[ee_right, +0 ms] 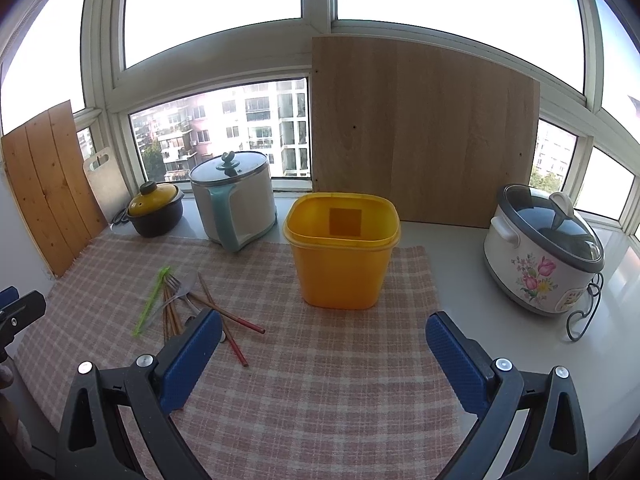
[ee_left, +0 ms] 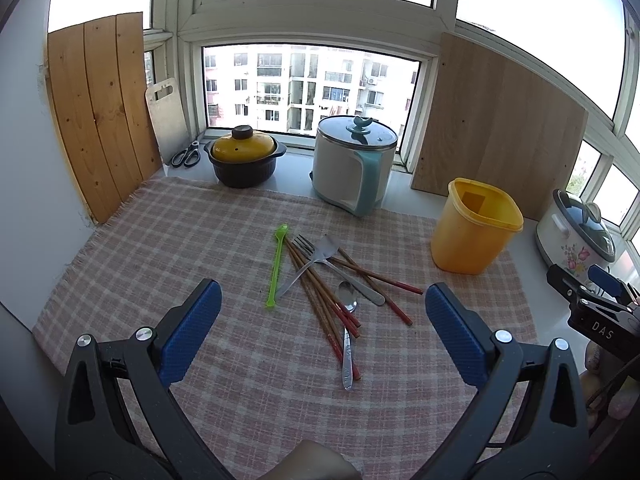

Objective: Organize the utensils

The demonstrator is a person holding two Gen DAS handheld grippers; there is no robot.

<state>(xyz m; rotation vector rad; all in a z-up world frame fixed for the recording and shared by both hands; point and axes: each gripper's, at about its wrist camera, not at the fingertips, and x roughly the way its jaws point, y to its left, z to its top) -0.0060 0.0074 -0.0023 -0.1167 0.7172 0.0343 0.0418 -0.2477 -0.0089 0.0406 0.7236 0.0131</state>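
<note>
Pink-and-white checked cloth (ee_left: 160, 240) covers the counter. On it lies a crossed pile of utensils: a green plastic spoon (ee_left: 276, 266), a steel fork (ee_left: 306, 246), a steel spatula (ee_left: 328, 248), a steel spoon (ee_left: 347, 332) and red-tipped wooden chopsticks (ee_left: 320, 300). An open yellow plastic tub (ee_left: 474, 228) stands upright at the pile's 3 o'clock, apart. The left gripper (ee_left: 323, 330) hovers over the pile, fingers spread, holding nothing. The right gripper (ee_right: 323, 356) faces the tub, fingers likewise spread and empty.

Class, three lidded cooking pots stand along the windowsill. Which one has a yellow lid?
The small dark clay pot at the left end, beside the scissors. The white-and-teal electric pot and the floral rice cooker both have dark glass lids.
</note>
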